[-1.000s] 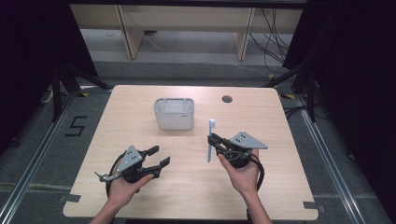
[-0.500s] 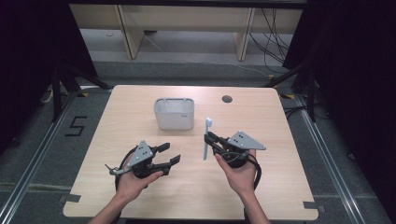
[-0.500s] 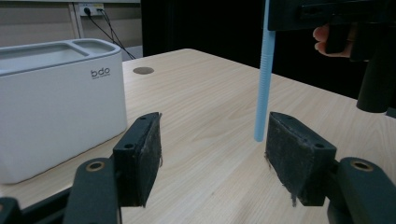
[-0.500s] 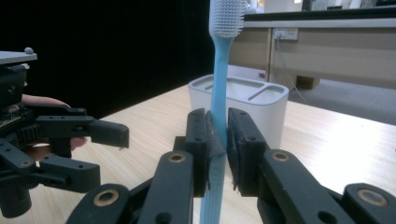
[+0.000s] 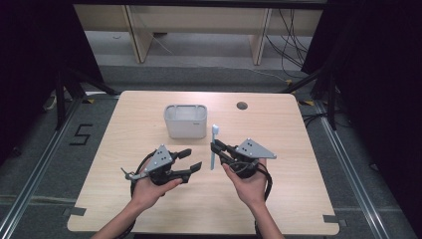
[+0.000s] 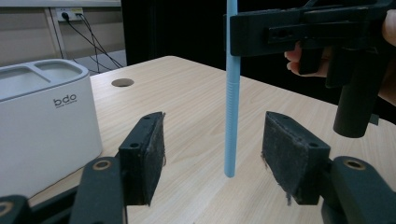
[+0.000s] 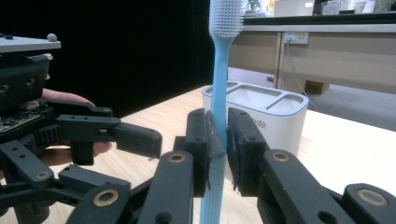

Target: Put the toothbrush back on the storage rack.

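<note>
A light-blue toothbrush (image 5: 214, 144) stands upright, bristles up, with my right gripper (image 5: 215, 148) shut on its handle (image 7: 219, 84) near the middle of the table. My left gripper (image 5: 193, 159) is held just to its left, pointing at it. Its jaws have just been closing a little. In the left gripper view the handle's lower end (image 6: 232, 107) hangs in the gap between the two pads (image 6: 144, 158) and touches neither. A white toothbrush holder (image 5: 185, 122) with several compartments stands behind both grippers.
The wooden table (image 5: 298, 149) has a round cable hole (image 5: 242, 105) at the back right of the holder. Dark curtains flank the table, and shelving and cables lie beyond its far edge.
My left gripper has moved right and risen, so its jaws now flank the bottom of the toothbrush. The right gripper and the toothbrush have kept still.
</note>
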`<state>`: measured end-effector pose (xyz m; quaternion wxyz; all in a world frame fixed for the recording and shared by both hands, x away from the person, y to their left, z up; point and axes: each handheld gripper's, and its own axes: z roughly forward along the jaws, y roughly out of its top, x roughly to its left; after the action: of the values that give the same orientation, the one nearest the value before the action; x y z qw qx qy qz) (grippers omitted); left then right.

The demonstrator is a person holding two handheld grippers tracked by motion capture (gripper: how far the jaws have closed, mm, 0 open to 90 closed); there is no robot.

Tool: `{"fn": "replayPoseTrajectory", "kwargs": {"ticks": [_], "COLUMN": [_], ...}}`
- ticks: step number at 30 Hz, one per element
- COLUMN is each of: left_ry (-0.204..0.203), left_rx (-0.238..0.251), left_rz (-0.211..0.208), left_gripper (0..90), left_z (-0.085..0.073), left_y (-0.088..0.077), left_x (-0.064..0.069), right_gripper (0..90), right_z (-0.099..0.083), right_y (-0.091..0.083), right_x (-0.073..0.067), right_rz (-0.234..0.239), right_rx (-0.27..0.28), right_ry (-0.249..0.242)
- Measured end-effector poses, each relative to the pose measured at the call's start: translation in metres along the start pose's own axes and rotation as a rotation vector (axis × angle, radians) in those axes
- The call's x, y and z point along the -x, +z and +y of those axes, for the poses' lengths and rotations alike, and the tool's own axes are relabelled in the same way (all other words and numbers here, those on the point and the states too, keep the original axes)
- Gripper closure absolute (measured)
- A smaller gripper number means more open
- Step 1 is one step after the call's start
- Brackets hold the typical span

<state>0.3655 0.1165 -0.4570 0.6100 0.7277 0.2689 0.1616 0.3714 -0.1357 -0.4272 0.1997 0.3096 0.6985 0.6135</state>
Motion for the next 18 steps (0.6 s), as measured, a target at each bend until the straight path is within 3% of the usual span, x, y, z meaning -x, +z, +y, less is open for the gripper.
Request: {"fn": "replayPoseTrajectory", "kwargs": {"ticks": [1, 4, 5, 7, 8, 11, 16, 18], "left_ry": [-0.004, -0.009, -0.011, -0.007, -0.006, -0.004, -0.002, -0.003], "left_rx": [-0.001, -0.002, 0.002, -0.005, -0.005, -0.009, -0.014, -0.012], "left_rz": [-0.003, -0.01, -0.012, -0.018, -0.02, -0.024, -0.033, -0.033], "left_gripper": [39.4, 41.2, 41.8, 44.1, 46.1, 49.1, 51.8, 52.5], "left_z": [0.001, 0.003, 0.003, 0.005, 0.005, 0.007, 0.008, 0.009], "left_y": [0.001, 0.006, 0.007, 0.01, 0.01, 0.014, 0.02, 0.022], "left_x": [0.0, 0.0, 0.001, 0.001, 0.001, 0.001, 0.003, 0.004], "right_gripper": [79.7, 79.7, 79.7, 79.7, 79.7, 79.7, 79.7, 79.7], "right_z": [0.001, 0.001, 0.001, 0.002, 0.002, 0.002, 0.003, 0.003], "right_y": [-0.001, 0.001, 0.002, 0.003, 0.003, 0.004, 0.006, 0.007], "right_x": [0.0, 0.0, -0.002, -0.002, -0.001, -0.004, -0.006, -0.006], "right_rz": [0.005, 0.01, 0.015, -0.005, 0.016, 0.026, 0.026, 0.021], "right_rx": [-0.018, 0.003, -0.007, 0.01, 0.0, -0.007, -0.009, -0.003], "right_ry": [-0.002, -0.019, -0.003, -0.019, -0.028, 0.0, -0.006, -0.032]}}
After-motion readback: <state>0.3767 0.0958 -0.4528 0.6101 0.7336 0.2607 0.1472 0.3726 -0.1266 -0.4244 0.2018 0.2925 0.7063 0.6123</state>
